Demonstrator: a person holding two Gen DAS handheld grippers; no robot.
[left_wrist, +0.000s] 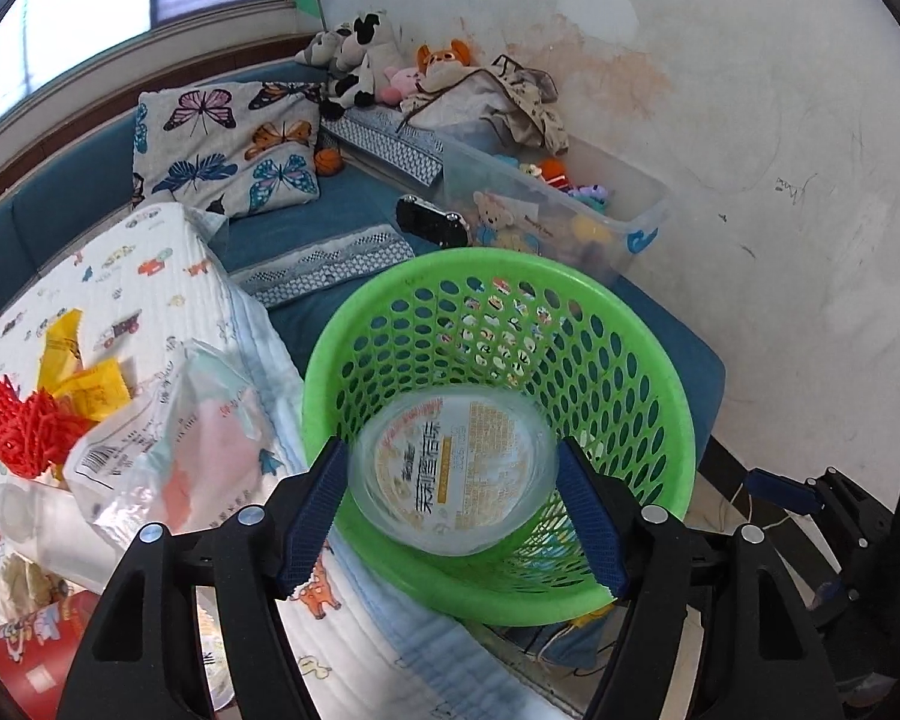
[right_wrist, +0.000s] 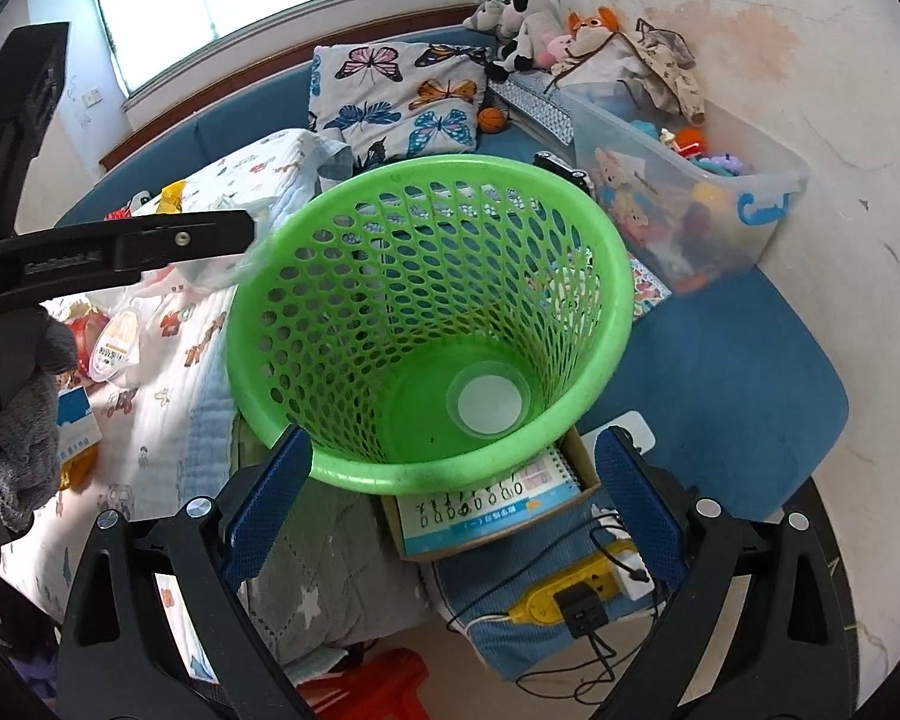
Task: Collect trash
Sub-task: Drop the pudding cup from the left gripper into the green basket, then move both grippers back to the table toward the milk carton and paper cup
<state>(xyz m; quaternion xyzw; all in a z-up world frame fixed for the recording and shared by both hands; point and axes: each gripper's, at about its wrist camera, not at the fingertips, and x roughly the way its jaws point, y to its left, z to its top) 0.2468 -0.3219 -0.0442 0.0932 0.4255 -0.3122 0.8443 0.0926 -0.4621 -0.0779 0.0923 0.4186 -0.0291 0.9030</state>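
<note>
Left wrist view. The left tongs (left_wrist: 453,516) gripped a clear plastic tub with a printed lid (left_wrist: 453,471), both pads against its sides, held over the mouth of the green basket (left_wrist: 648,360); judged not yet dropped. To the left of the tongs, on the quilted blanket (left_wrist: 144,282), lay uncollected trash: a crumpled clear plastic bag (left_wrist: 174,450), yellow wrappers (left_wrist: 84,378) and red foam netting (left_wrist: 21,429).

Right wrist view. The right tongs (right_wrist: 450,504) stood open and empty, the basket's near rim (right_wrist: 390,474) between the pads without touching them. Inside the basket lay one small clear cup with a white bottom (right_wrist: 489,402), judged already collected. Beyond the tongs to the left, a small lidded cup (right_wrist: 117,342) remained on the blanket. Progress was judged early: one item binned, one in hand, several left.
</note>
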